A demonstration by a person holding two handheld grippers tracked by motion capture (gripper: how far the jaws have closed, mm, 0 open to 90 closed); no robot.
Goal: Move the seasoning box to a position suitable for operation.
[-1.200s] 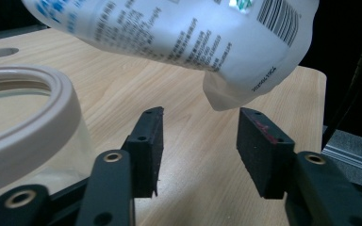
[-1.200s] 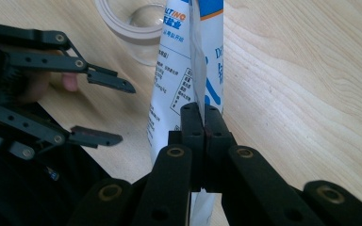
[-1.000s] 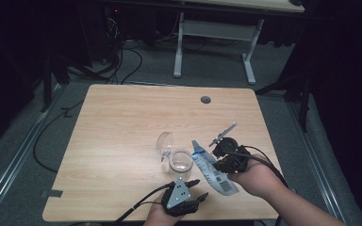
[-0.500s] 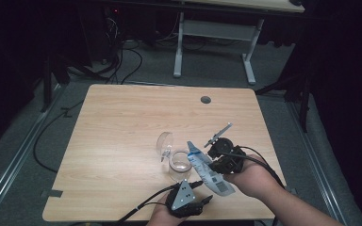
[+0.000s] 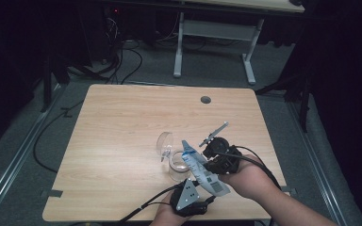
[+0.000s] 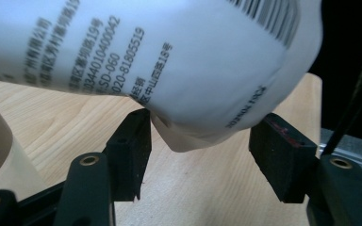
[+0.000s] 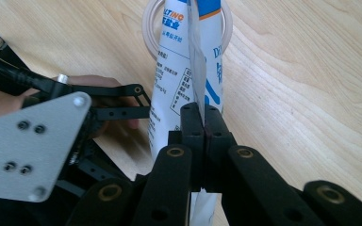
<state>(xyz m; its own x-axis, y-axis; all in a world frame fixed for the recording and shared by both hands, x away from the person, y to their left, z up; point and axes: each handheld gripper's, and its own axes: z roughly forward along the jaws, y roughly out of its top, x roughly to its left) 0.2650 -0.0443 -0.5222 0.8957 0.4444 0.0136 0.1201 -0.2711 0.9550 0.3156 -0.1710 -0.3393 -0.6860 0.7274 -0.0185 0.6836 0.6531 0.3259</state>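
Near the table's front edge, right of its middle, the right gripper (image 5: 206, 162) is clamped flat on a seam of the pouch (image 5: 201, 169), a white and blue bag with a barcode; the right gripper view shows its jaws pressed together on the fold. The left gripper (image 6: 200, 141), held at the front edge just under the pouch's lower end, has just been opening: its jaws stand wide, the pouch's bottom corner hangs between them, brushing one pad (image 6: 132, 141) and clear of the other. The pouch slants up and away from the front edge, its top end over the rim of a clear cup (image 5: 176, 165). A clear lid (image 5: 165, 141) stands on edge just behind the cup. A dark round hole (image 5: 205, 100) lies near the table's (image 5: 122, 122) far edge.
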